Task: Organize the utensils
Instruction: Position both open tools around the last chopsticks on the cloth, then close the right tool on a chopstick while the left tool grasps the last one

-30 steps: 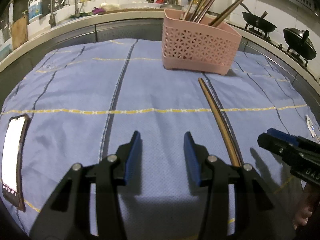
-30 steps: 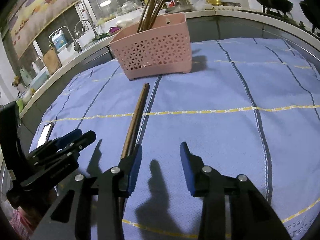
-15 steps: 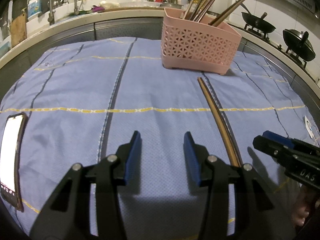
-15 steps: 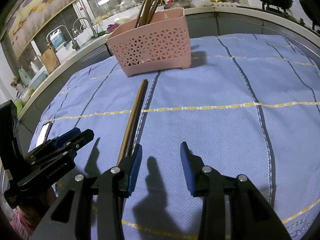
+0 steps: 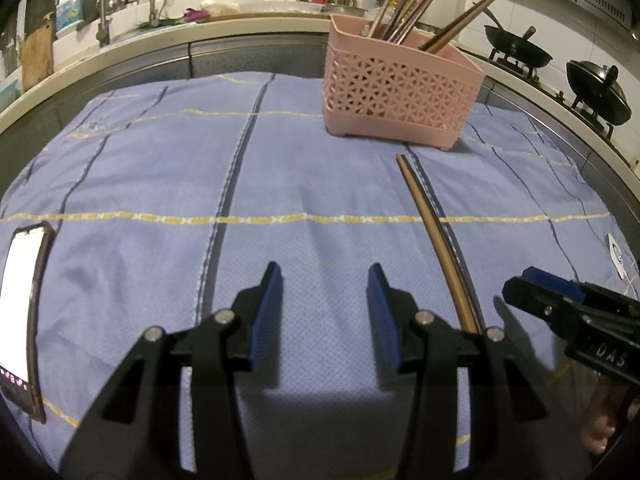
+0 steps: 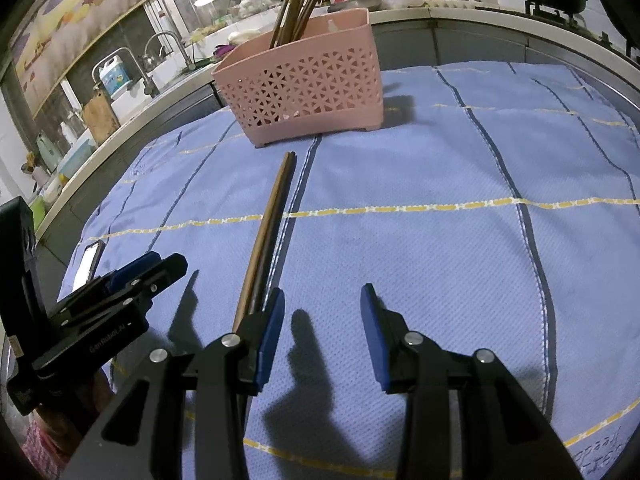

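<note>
- My left gripper (image 5: 324, 316): the blue-padded fingers (image 5: 266, 316) stand partly apart with nothing between them but bare cloth; I hold it tilted down over the near part of the surface.
- My right gripper (image 6: 322, 334): the fingers (image 6: 272, 332) are likewise partly apart and empty.
- Between the two grippers: a pair of long brown wooden chopsticks (image 6: 266, 236) lies flat on the blue cloth with yellow and dark stripes (image 5: 160, 180), just beside my right gripper's left finger, its far end pointing towards the basket.
- Beyond: a pink perforated plastic basket (image 5: 400, 96) stands upright at the far side of the cloth, with several brown utensils (image 5: 404, 12) already leaning inside it.
- Progress, as I judge it: most items are stowed; this pair remains to be picked up and placed in the basket.
- Left edge: a lit smartphone (image 5: 20, 312) lies on the cloth, well apart.
</note>
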Demonstrator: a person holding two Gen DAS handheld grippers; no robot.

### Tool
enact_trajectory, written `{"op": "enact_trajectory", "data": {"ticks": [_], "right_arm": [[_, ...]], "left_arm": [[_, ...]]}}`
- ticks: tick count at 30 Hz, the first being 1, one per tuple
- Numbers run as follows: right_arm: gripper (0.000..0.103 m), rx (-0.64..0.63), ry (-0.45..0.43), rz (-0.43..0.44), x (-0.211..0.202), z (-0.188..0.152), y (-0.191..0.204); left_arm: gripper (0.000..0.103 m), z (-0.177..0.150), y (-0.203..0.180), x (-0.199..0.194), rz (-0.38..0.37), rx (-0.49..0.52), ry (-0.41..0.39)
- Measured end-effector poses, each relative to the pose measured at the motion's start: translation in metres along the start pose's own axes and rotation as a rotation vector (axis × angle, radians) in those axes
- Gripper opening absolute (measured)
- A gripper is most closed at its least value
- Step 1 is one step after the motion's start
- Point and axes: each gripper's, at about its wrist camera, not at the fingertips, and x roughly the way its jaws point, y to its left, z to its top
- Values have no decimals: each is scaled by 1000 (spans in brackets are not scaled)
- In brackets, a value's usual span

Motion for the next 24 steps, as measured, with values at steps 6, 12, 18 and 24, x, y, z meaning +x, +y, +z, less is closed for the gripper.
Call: {"op": "enact_trajectory", "data": {"ticks": [6,12,18,24], "right_arm": [[40,-9,4,-6,0,-2,1],[40,-23,6,-6,1,-3,6],[40,-68,9,-7,2,-6,18],[40,-149,-13,-72,5,-8,26]], "left_arm": [[43,0,0,0,-1,0,0],[43,0,0,0,-2,-2,1],[43,-1,0,0,-5,-3,3],[43,0,1,1,-22,-7,11]]}}
